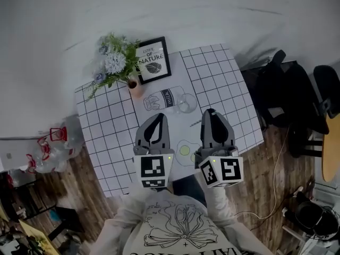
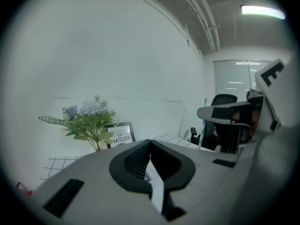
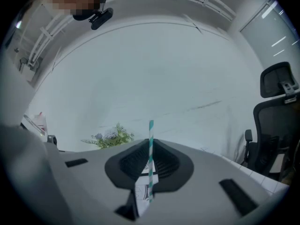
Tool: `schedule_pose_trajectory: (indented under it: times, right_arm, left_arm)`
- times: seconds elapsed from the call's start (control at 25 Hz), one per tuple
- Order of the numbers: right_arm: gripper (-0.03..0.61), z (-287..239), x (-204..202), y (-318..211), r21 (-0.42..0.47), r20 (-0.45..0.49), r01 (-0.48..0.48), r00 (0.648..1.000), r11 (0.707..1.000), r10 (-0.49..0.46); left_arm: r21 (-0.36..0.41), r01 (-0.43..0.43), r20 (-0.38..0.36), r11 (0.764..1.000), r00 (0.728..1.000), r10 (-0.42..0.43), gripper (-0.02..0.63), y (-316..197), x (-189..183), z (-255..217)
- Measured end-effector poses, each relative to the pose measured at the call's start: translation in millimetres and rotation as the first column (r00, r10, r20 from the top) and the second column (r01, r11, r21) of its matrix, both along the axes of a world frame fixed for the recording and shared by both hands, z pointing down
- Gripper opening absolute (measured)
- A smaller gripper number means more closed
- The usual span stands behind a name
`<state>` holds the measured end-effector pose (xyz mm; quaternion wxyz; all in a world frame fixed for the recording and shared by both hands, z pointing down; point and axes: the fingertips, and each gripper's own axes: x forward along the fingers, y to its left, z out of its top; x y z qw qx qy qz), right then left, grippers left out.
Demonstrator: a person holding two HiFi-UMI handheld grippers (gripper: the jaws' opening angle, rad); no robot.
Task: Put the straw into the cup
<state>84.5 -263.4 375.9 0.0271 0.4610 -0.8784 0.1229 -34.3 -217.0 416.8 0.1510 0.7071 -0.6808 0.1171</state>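
Nearest, at the bottom of the head view, is the person's printed shirt (image 1: 180, 224), and just above it the two grippers reach up the frame over the table (image 1: 103, 129). The right gripper (image 1: 210, 112) has its jaws pinching the striped straw (image 3: 150, 146). In the right gripper view the straw stands upright across the jaws, its top end well clear above them. The left gripper (image 1: 158, 117) has its jaws pressed together on nothing.

The cup (image 1: 186, 103), a clear glass, stands upright near the middle of the frame. It is just above and left of the right gripper's jaw tips, nearer to them than to the left gripper's. As I judge it, the straw must travel up and left over the rim and then go down lengthwise.

Nothing stands between the jaws and the cup. A milk-bottle shape (image 1: 159, 99), probably print, lies just left of it. A flower vase (image 1: 113, 62) and a framed sign (image 1: 153, 60) stand farther up, well apart.
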Motion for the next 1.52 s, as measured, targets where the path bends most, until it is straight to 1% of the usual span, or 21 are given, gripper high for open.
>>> schedule_pose_trajectory:
  times: [0.28,0.44,0.68,1.16,1.52]
  right_arm:
    - [0.023,14,-13,-41,-0.016,0.010,0.074,0.997,0.997,-0.074]
    - [0.023,27,-19,-59,-0.039,0.009,0.102,0.995,0.994,-0.102]
    - [0.023,56,-32,-79,-0.086,-0.024,0.151,0.988,0.985,-0.154]
    - [0.023,117,-52,-92,-0.179,-0.059,0.219,0.971,0.959,-0.233]
    - [0.023,141,-58,-95,-0.217,-0.070,0.233,0.965,0.948,-0.253]
  left_arm:
    - [-0.038,0.060,-0.005,0.997,0.998,-0.060,0.004,-24,-5,19]
    - [-0.065,0.083,-0.005,0.994,0.997,-0.083,0.003,-33,-7,32]
    - [-0.108,0.110,-0.010,0.988,0.994,-0.112,0.004,-41,-11,54]
    - [-0.190,0.145,-0.021,0.971,0.988,-0.151,0.003,-49,-19,98]
    - [-0.225,0.154,-0.039,0.962,0.985,-0.167,0.003,-47,-18,117]
